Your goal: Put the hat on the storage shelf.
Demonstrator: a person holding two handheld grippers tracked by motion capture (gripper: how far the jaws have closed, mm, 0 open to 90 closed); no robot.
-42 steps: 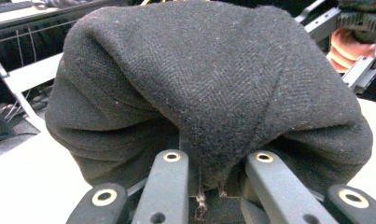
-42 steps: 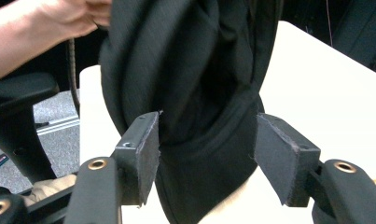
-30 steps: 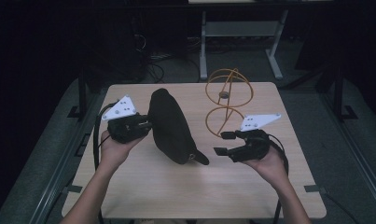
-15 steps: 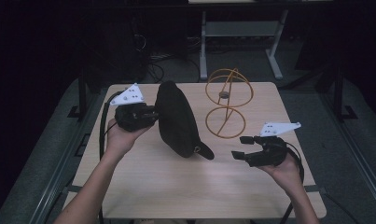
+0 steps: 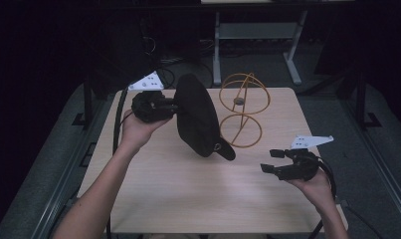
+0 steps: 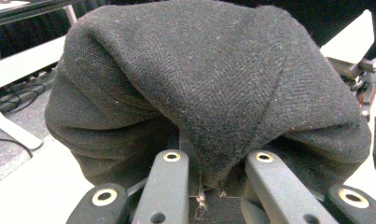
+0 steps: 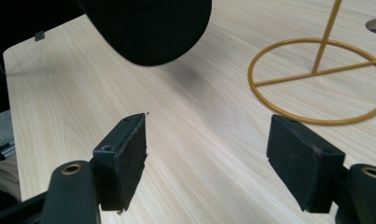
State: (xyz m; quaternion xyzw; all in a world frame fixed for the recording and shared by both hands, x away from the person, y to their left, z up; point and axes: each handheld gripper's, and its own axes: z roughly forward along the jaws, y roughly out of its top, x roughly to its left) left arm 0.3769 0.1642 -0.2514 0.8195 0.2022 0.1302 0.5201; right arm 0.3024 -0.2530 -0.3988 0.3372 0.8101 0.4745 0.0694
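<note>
So the left gripper (image 5: 160,107) had its jaws clamped tight on a fold of the black cap (image 5: 198,117), holding the whole thing up off the table (image 5: 163,199). In the high view the cap sat a bit above the middle of the tabletop, hanging tilted, with its brim (image 5: 227,151) dipping toward 5 o'clock. Couldn't tell if the brim tip was touching the wood or just hovering over it. From the left gripper view the cap (image 6: 209,88) was basically a big bunch of woolly herringbone fabric puckered right where the jaws pinched it.

The right gripper (image 5: 276,161) was way over at about 4 o'clock on the table, well apart from the cap, with nothing between its jaws. They'd just been opening and stood wide, pads facing each other over bare wood in the right gripper view, where the cap's brim (image 7: 148,28) hung at 12 o'clock.

The gold wire stand (image 5: 244,112) stood upright at about 1 o'clock, just beside the cap on its right, with nothing hanging on it. Its round base ring (image 7: 316,81) sat flat on the table at 2 o'clock from the right gripper's jaws.
</note>
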